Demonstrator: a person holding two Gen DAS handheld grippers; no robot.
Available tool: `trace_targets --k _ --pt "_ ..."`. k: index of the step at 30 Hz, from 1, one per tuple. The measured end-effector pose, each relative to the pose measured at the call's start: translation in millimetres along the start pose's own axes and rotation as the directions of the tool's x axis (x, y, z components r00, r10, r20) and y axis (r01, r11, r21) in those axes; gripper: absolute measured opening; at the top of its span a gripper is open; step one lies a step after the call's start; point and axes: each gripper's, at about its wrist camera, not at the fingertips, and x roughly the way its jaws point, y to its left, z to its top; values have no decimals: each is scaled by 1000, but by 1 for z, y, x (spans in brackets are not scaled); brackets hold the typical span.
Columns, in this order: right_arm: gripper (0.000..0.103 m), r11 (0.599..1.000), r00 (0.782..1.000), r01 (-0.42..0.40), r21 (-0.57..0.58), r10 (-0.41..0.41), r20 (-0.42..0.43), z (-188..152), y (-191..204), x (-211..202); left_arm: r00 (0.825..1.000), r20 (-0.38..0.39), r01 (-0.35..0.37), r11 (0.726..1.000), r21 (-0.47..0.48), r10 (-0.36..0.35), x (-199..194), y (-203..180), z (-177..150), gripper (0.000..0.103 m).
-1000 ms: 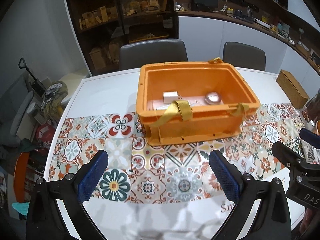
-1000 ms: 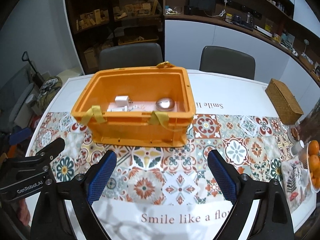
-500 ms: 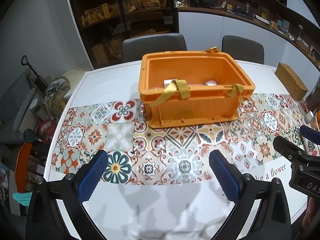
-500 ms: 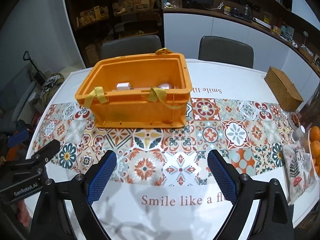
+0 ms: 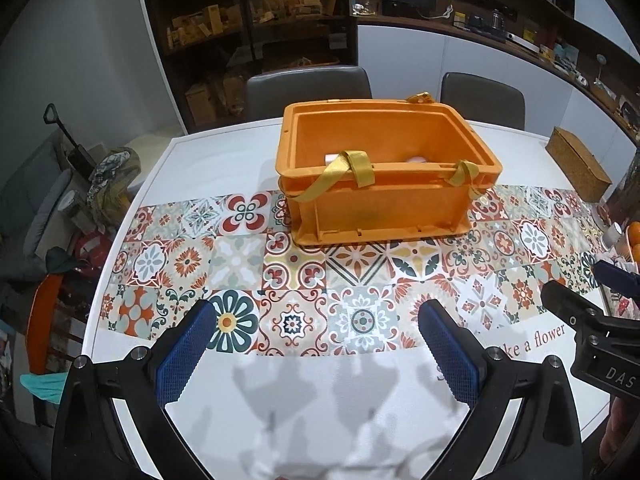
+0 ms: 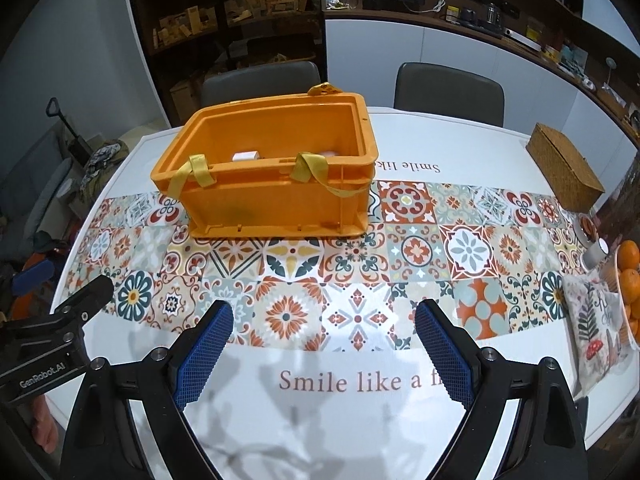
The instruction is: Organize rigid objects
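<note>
An orange plastic crate (image 5: 380,204) with yellow straps stands on the tiled table runner (image 5: 360,280); it also shows in the right wrist view (image 6: 276,200). A white object (image 6: 245,156) lies inside it, mostly hidden by the near wall. My left gripper (image 5: 318,352) is open and empty, held over the table's front part well short of the crate. My right gripper (image 6: 324,354) is open and empty, also well short of the crate, to the right of the left one.
A wicker box (image 6: 564,166) sits at the table's right. A bowl of oranges (image 6: 628,280), a patterned cloth (image 6: 592,320) and small cups (image 6: 596,250) lie at the right edge. Two chairs (image 6: 448,92) stand behind the table. The table edge is close below both grippers.
Both grippers have drawn back from the crate and lower, so the crate looks smaller and its contents are mostly hidden. Both stay open.
</note>
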Motion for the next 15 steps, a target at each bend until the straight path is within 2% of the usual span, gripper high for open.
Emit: trace_targets --k 15 --pt "93 1000 1000 10 -14 -10 -3 -1 0 -1 1000 -12 15 1000 11 -15 1 -4 -3 103"
